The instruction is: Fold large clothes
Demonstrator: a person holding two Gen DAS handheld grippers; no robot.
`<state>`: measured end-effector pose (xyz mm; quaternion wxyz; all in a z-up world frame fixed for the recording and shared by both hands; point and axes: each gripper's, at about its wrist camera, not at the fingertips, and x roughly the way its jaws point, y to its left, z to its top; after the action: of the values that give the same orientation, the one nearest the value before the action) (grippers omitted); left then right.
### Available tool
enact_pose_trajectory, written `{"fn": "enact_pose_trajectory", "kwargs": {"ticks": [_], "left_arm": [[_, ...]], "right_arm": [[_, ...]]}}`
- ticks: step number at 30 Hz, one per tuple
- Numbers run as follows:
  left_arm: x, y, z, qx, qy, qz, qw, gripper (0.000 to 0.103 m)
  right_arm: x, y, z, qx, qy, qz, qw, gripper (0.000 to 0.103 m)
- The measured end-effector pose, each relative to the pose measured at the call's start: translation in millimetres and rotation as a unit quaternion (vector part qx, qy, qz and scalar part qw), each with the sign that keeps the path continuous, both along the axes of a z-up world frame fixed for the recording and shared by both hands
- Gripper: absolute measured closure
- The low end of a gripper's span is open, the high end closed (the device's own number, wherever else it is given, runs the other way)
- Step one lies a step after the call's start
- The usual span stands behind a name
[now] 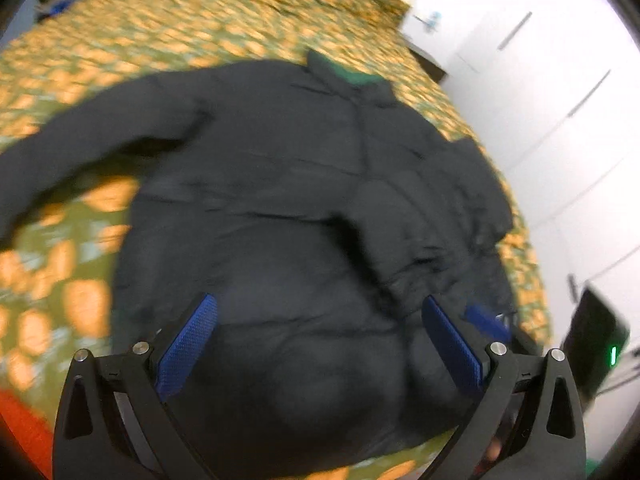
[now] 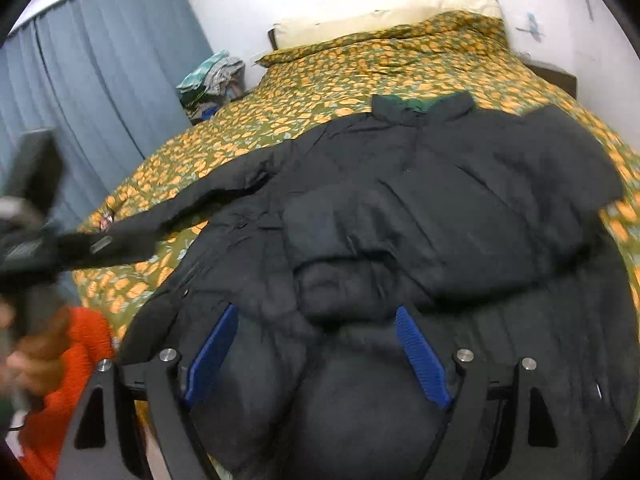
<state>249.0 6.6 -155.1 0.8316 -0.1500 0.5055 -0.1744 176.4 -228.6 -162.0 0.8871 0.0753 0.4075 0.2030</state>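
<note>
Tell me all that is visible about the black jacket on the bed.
The black jacket is puffy and quilted, with a dull fabric look and green lining at the collar. It lies front up on the flower-patterned bedspread, collar toward the pillow. One sleeve stretches out flat to the picture's left; the other is folded across the chest. Neither open gripper holds it.

We hold two black grippers. The left gripper [image 1: 320, 340] has two blue bumpy pads [image 1: 186, 354] on thin black arms shaped like triangles, with round silver screws [image 1: 141, 347] on top. The right gripper [image 2: 316, 354] looks the same, with blue pads [image 2: 422, 356] and silver screws [image 2: 465, 355]. We wear a fuzzy orange sleeve [image 2: 68, 380].
</note>
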Motion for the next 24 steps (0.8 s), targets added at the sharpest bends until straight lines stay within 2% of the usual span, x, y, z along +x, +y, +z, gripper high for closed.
{"fn": "enact_pose_trajectory", "kwargs": {"ticks": [2, 4, 6, 8, 11, 14, 18, 20, 24], "left_arm": [[28.6, -22.6, -15.1, -0.020, 0.024, -0.024, 0.9992, 0.001], [51.7, -42.6, -31.0, -0.017, 0.045, -0.028, 0.9985, 0.003], [71.3, -60.4, -43.8, 0.002, 0.056, -0.025, 0.9981, 0.022], [84.0, -78.9, -51.2, 0.024, 0.068, -0.040, 0.9966, 0.087], [94.9, -92.3, -35.3, 0.058, 0.059, -0.048, 0.9954, 0.093], [119.2, -97.2, 12.4, 0.108, -0.006, -0.062, 0.9922, 0.094], [159.3, -89.3, 57.0, 0.164, -0.073, -0.045, 0.9826, 0.094], [183.5, -83.2, 62.0, 0.201, -0.094, -0.033, 0.9744, 0.094], [214.6, -58.7, 32.1, 0.236, -0.070, -0.005, 0.9693, 0.093]], "right_arm": [[-14.1, -6.7, -1.3, 0.007, 0.006, -0.011, 1.000, 0.020], [-28.5, -19.2, -1.9, 0.012, 0.010, -0.019, 1.000, 0.020], [-36.6, -21.0, -3.7, 0.016, 0.014, -0.025, 0.999, 0.020], [-43.0, -22.8, -4.6, 0.019, 0.015, -0.029, 0.999, 0.020], [-49.1, -30.0, -6.0, 0.020, 0.015, -0.036, 0.999, 0.020], [-49.6, -41.7, -6.2, 0.027, 0.013, -0.052, 0.998, 0.020], [-43.2, -52.2, -5.1, 0.058, 0.006, -0.058, 0.997, 0.020], [-38.6, -53.8, -5.1, 0.059, 0.004, -0.058, 0.997, 0.020], [-31.8, -63.0, -4.7, 0.059, 0.009, -0.069, 0.996, 0.020]]}}
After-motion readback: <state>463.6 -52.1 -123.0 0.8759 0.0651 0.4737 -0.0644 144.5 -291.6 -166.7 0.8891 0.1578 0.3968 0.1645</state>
